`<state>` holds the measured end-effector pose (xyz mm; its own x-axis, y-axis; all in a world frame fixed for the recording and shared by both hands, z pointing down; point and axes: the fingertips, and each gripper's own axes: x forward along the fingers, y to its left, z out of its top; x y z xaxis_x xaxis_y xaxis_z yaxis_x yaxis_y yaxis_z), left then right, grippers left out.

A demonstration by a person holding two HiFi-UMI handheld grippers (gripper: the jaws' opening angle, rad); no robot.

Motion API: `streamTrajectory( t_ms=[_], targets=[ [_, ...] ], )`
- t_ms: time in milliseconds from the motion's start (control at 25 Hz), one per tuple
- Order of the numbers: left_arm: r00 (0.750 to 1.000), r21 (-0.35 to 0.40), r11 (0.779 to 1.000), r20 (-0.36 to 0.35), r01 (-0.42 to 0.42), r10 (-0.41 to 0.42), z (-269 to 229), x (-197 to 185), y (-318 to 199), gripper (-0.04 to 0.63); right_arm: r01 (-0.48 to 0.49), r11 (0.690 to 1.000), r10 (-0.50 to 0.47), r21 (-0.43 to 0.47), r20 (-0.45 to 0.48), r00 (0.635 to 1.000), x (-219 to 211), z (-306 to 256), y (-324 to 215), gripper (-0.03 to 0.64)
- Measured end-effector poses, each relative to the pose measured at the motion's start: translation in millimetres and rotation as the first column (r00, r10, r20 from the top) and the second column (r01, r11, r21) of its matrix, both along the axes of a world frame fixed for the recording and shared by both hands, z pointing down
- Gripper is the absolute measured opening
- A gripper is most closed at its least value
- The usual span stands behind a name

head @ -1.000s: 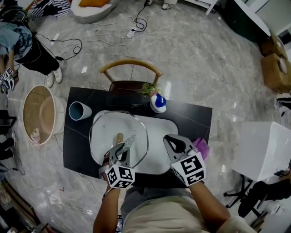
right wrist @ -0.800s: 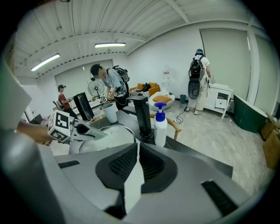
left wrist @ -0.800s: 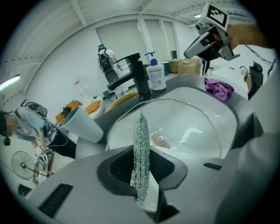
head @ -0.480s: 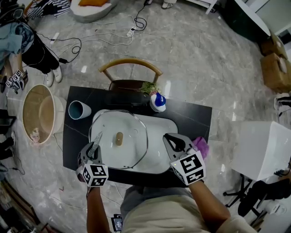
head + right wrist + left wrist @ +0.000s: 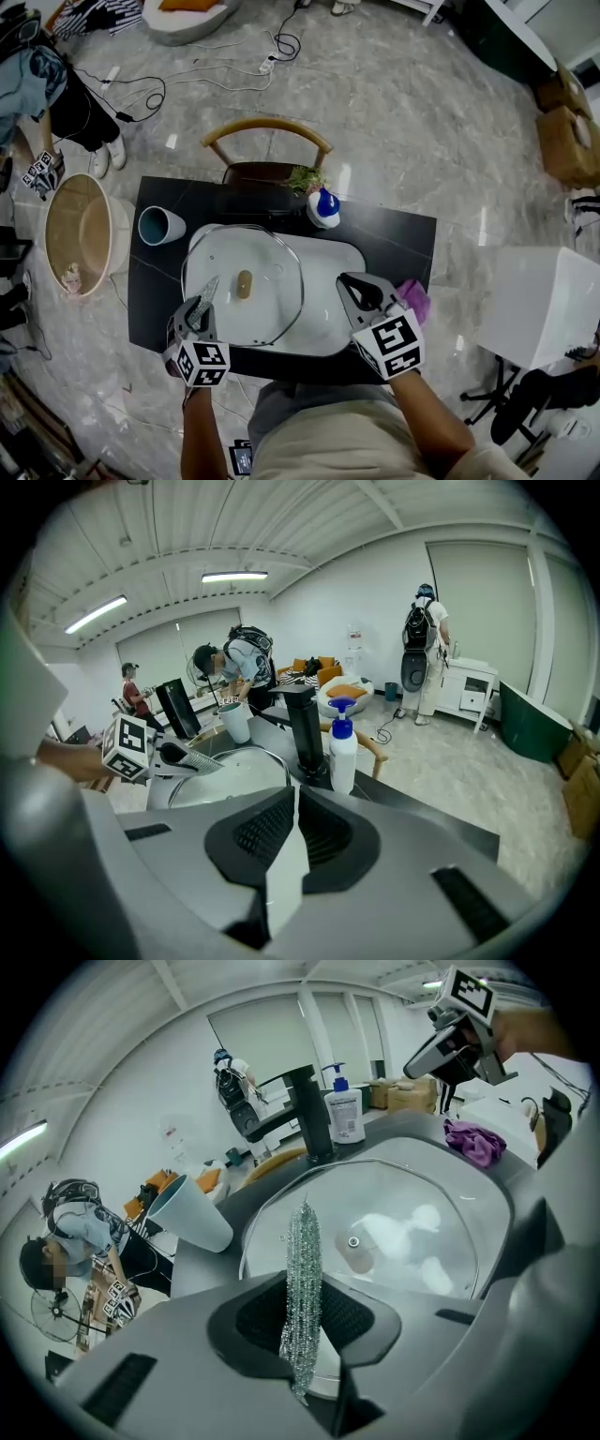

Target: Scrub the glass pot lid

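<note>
A round glass pot lid (image 5: pixel 272 314) with a tan knob (image 5: pixel 244 283) lies in the white sink (image 5: pixel 337 272). My left gripper (image 5: pixel 204 300) hovers at the lid's left rim, shut on a flattened wad of steel wool (image 5: pixel 209 290). In the left gripper view the steel wool (image 5: pixel 303 1279) stands upright between the jaws, with the lid (image 5: pixel 412 1232) and its knob (image 5: pixel 354 1252) just beyond. My right gripper (image 5: pixel 356 287) is over the sink's right part, shut with nothing in it. In the right gripper view, that gripper (image 5: pixel 292 832) faces the lid (image 5: pixel 234 775) and the left gripper (image 5: pixel 173 755).
A black faucet (image 5: pixel 305 1110) and a soap pump bottle (image 5: pixel 324 208) stand behind the sink. A pale blue cup (image 5: pixel 159 225) lies at the back left, and a purple cloth (image 5: pixel 412 302) at the right. A wooden chair (image 5: pixel 268 141), a basket (image 5: pixel 80 234) and several people surround the table.
The left gripper carried the steel wool from over the lid's middle out to its left rim, then edged slightly back right. The right gripper stayed still.
</note>
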<state>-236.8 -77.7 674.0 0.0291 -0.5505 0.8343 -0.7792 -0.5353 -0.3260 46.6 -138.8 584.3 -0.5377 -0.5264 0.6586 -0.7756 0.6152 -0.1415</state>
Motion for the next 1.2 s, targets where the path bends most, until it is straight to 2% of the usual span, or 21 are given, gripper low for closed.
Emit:
streamTrajectory(
  t_ms=[120, 280, 360, 480, 600, 760, 1200],
  targets=[
    [0.999, -0.024, 0.999, -0.031, -0.044, 0.043, 6.7, 22.9, 8.2, 0.086, 0.001, 1.0, -0.001, -0.005, 0.0, 1.0, -0.1, 2.4, 1.2, 0.028],
    [0.984, -0.059, 0.987, -0.105, -0.147, 0.14, 15.8, 76.3, 25.0, 0.084, 0.004, 1.0, -0.004, -0.011, 0.0, 1.0, -1.6, 6.1, 2.7, 0.028],
    [0.968, -0.068, 0.974, -0.149, -0.216, 0.204, 18.9, 111.7, 34.1, 0.086, 0.004, 1.0, -0.004, -0.013, 0.001, 1.0, -2.0, 7.6, 3.2, 0.028],
    [0.929, -0.067, 0.941, -0.197, -0.332, 0.314, 18.9, 166.3, 47.4, 0.086, 0.003, 1.0, -0.003, -0.014, 0.002, 1.0, -2.4, 8.1, 2.7, 0.028],
    [0.904, -0.056, 0.919, -0.212, -0.39, 0.371, 16.1, 197.7, 54.3, 0.086, 0.001, 1.0, -0.001, -0.011, 0.003, 1.0, -1.5, 7.1, 2.6, 0.028],
    [0.906, -0.056, 0.925, -0.234, -0.375, 0.353, 14.5, 200.4, 51.7, 0.086, -0.004, 1.0, 0.004, -0.011, 0.002, 1.0, 0.5, 7.7, 3.0, 0.028],
    [0.906, -0.061, 0.925, -0.236, -0.374, 0.351, 13.3, 195.8, 53.8, 0.086, -0.001, 1.0, 0.001, -0.014, 0.005, 1.0, -3.6, 9.0, 2.5, 0.028]
  ],
)
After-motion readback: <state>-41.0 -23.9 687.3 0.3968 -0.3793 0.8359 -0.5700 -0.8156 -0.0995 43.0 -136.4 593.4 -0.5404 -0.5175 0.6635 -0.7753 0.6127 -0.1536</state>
